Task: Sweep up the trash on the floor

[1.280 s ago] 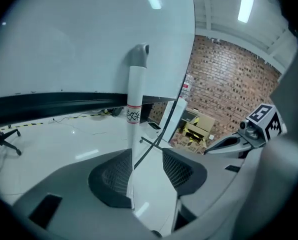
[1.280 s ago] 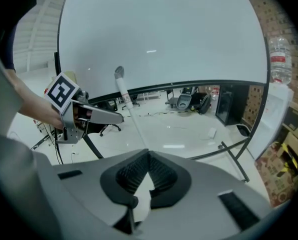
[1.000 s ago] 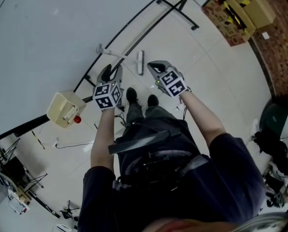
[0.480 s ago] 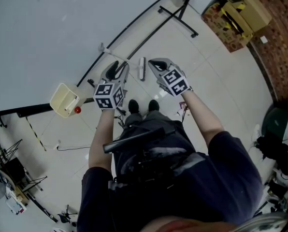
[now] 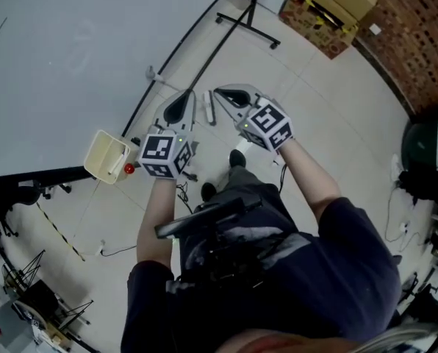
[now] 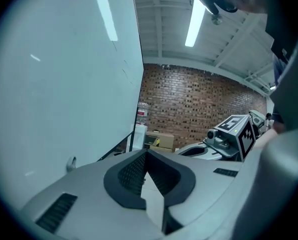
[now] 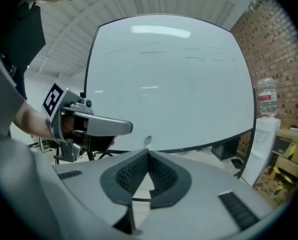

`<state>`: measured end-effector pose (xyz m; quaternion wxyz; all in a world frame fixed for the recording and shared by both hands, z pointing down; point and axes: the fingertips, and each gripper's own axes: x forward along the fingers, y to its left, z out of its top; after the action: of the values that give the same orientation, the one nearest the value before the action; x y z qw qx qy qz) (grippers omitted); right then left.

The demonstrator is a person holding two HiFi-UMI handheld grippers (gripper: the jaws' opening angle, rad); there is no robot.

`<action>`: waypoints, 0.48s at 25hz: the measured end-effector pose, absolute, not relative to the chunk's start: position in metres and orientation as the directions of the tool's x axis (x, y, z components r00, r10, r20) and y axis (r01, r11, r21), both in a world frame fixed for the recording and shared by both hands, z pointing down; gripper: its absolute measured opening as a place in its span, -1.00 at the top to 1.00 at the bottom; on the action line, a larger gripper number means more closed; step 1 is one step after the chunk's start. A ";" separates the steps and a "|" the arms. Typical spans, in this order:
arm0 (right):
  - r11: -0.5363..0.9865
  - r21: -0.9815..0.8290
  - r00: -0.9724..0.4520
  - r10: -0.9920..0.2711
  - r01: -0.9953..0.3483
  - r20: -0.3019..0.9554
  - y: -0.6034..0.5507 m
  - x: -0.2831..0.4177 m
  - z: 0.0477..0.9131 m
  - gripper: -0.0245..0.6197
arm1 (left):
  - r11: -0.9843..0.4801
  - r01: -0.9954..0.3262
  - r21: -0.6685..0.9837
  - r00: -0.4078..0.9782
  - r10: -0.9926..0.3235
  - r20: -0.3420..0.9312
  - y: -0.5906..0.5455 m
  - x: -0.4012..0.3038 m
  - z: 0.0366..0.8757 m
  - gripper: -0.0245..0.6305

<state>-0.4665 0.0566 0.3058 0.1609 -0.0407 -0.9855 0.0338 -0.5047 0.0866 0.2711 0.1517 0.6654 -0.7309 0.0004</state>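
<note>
Cream plastic catches my eye at the left of the head view: a dustpan [image 5: 105,155] stands on the pale tiled floor [image 5: 329,101], just beside the foot of the big whiteboard [image 5: 72,43]. A small red thing [image 5: 129,169] sits against its near right corner. I hold both tongs out in front of me, above the floor and close to each other. My left tongs [image 5: 184,107] have just been closing, and their pads meet at the tip with nothing between them. My right tongs [image 5: 226,94] are pressed together as well and carry nothing. A white oblong piece [image 5: 209,107] lies on the floor, and from my head it shows between the two tips; I cannot tell what it is. My shoes [image 5: 237,158] stand on the near side of it. Cardboard boxes [image 5: 325,9] sit at the far right, by the brick wall [image 5: 417,43]
</note>
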 end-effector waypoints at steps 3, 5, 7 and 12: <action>0.998 -0.061 -0.957 0.037 0.020 0.288 0.090 -0.454 0.288 0.88 | 0.042 -0.967 0.252 0.005 -0.983 0.183 0.116 -0.490 0.262 0.92; 0.998 -0.060 -0.962 0.006 -0.011 0.273 0.113 -0.437 0.275 0.88 | -0.004 -0.965 0.263 0.050 -0.984 0.169 0.132 -0.474 0.258 0.92; 0.998 -0.054 -0.967 -0.023 -0.038 0.254 0.133 -0.421 0.262 0.88 | -0.045 -0.965 0.260 0.089 -0.983 0.161 0.144 -0.460 0.255 0.92; 0.993 -0.031 -0.963 -0.104 -0.115 0.249 0.156 -0.375 0.238 0.89 | -0.146 -0.956 0.254 0.188 -0.971 0.148 0.151 -0.415 0.244 0.92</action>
<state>-0.3755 0.1557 0.2379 0.1245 0.0553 -0.9904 0.0227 -0.4154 0.1512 0.2440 0.1464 0.7565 -0.6368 -0.0252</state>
